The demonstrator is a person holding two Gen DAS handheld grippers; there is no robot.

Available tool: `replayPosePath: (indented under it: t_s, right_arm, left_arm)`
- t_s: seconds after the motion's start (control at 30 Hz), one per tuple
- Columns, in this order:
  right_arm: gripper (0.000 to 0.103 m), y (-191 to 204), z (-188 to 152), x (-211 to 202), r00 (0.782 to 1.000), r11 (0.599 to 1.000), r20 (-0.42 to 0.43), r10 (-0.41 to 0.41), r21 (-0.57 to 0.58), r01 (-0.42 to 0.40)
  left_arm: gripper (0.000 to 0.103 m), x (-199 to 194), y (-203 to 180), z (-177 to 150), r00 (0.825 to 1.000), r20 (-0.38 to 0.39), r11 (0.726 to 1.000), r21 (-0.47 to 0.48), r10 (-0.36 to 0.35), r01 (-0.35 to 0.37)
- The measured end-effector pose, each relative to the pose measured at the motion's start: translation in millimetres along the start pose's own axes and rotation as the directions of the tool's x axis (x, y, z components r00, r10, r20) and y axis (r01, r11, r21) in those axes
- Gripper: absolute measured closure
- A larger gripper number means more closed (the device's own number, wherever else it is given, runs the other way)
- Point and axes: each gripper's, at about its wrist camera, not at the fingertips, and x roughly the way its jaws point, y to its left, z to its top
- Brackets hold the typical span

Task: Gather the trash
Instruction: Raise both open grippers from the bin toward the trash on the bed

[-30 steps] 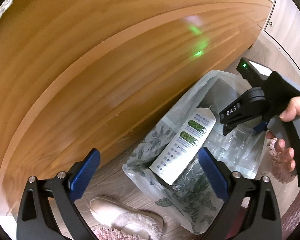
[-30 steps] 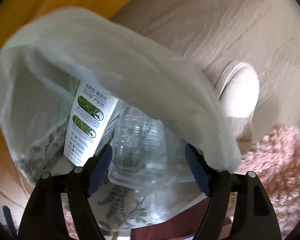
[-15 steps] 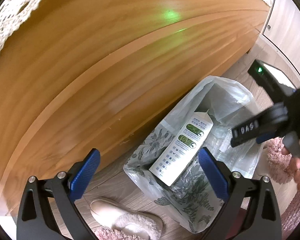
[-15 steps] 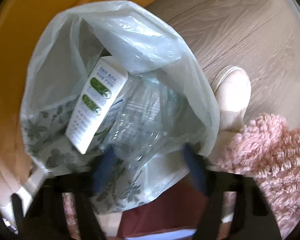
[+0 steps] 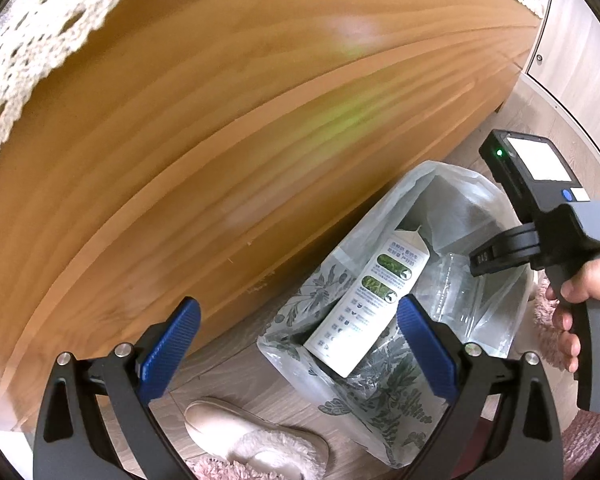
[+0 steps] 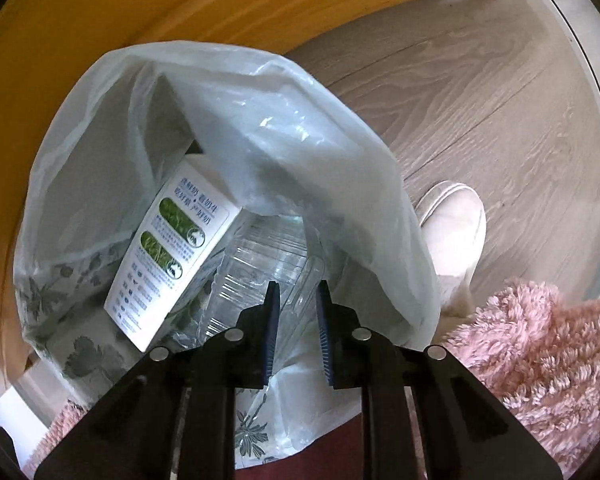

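Observation:
A translucent trash bag (image 5: pixel 432 200) lines a leaf-patterned bin (image 5: pixel 388 404) on the floor beside a wooden panel. Inside lie a white milk carton (image 5: pixel 364 304) and a clear plastic container (image 5: pixel 452 292). My left gripper (image 5: pixel 296 344) is open and empty, held above and left of the bin. In the right wrist view the bag (image 6: pixel 300 128), the carton (image 6: pixel 172 252) and the clear container (image 6: pixel 260 268) show. My right gripper (image 6: pixel 296 320) hangs over the bin's near rim, jaws narrowed to a small gap with nothing held. Its body (image 5: pixel 540 216) shows in the left wrist view.
A wooden furniture panel (image 5: pixel 220 160) with a lace cloth edge (image 5: pixel 40 40) stands behind the bin. A beige slipper (image 5: pixel 252 436) lies on the wood floor, also in the right wrist view (image 6: pixel 452 228). A pink fluffy rug (image 6: pixel 540 368) lies right of the bin.
My right gripper has pulled back up out of the bag and its jaws have closed from wide open to a narrow gap. The left gripper has risen slightly, still open.

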Motion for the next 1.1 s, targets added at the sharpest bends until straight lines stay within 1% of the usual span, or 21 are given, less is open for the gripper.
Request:
replayPosePath:
  t_s: [0.07,0.23,0.27,0.3,0.37,0.53,0.73,0.8,0.83,0.93,0.97,1.0,1.03,1.07,1.1]
  right_arm:
    - [0.084,-2,-2,-5,1.0,1.0,0.001,0.007,0.004,-0.007]
    - [0.083,-3,-9,-28,0.998,0.999,0.043,0.053,0.0,-0.053]
    - [0.079,-4,-10,-29,0.997,0.998,0.049,0.055,-0.002,-0.055]
    - [0.072,-4,-11,-31,0.997,0.999,0.055,0.054,-0.004,-0.054]
    - [0.067,-8,-13,-35,0.996,0.998,0.067,0.064,0.001,-0.064]
    - [0.067,-12,-20,-43,0.993,0.996,0.08,0.088,0.009,-0.089]
    - [0.066,-25,-31,-62,0.983,0.989,0.117,0.143,0.022,-0.147]
    - [0.06,-28,-36,-70,0.978,0.986,0.135,0.16,0.016,-0.164]
    - [0.052,-29,-38,-74,0.975,0.985,0.145,0.171,0.01,-0.174]
    - [0.042,-30,-48,-89,0.96,0.978,0.183,0.21,-0.026,-0.209]
    - [0.037,-30,-52,-96,0.95,0.971,0.2,0.239,-0.046,-0.234]
    - [0.033,-31,-54,-101,0.943,0.967,0.213,0.255,-0.059,-0.248]
    - [0.031,-32,-59,-109,0.931,0.96,0.237,0.278,-0.084,-0.265]
    - [0.027,-32,-62,-114,0.92,0.954,0.254,0.299,-0.103,-0.282]
    - [0.025,-33,-65,-121,0.903,0.943,0.275,0.33,-0.129,-0.305]
  left_arm:
    - [0.008,-1,0,0,1.0,0.003,1.0,-0.003,0.0,0.0]
    - [0.008,-6,1,-2,1.0,0.01,1.0,-0.018,-0.012,0.012]
    - [0.008,-6,2,-3,1.0,0.011,1.0,-0.023,-0.017,0.017]
    - [0.008,-7,3,-3,1.0,0.012,0.999,-0.032,-0.023,0.023]
    - [0.008,-9,6,-4,0.999,0.017,0.998,-0.047,-0.03,0.03]
    - [0.008,-18,14,-7,0.999,0.045,0.996,-0.078,-0.029,0.033]
    - [0.008,-35,22,-13,0.996,0.082,0.992,-0.121,-0.026,0.036]
    - [0.008,-44,23,-14,0.994,0.106,0.991,-0.131,-0.027,0.041]
    - [0.008,-49,24,-14,0.992,0.119,0.99,-0.134,-0.027,0.044]
    - [0.008,-64,24,-15,0.985,0.169,0.989,-0.141,-0.023,0.048]
    - [0.008,-71,24,-15,0.982,0.19,0.988,-0.145,-0.02,0.048]
    - [0.008,-78,25,-17,0.977,0.213,0.986,-0.159,-0.012,0.047]
    - [0.008,-82,26,-18,0.974,0.227,0.984,-0.171,-0.009,0.049]
    - [0.008,-88,27,-21,0.969,0.246,0.98,-0.192,-0.012,0.061]
    - [0.008,-91,28,-23,0.966,0.258,0.976,-0.207,-0.015,0.07]
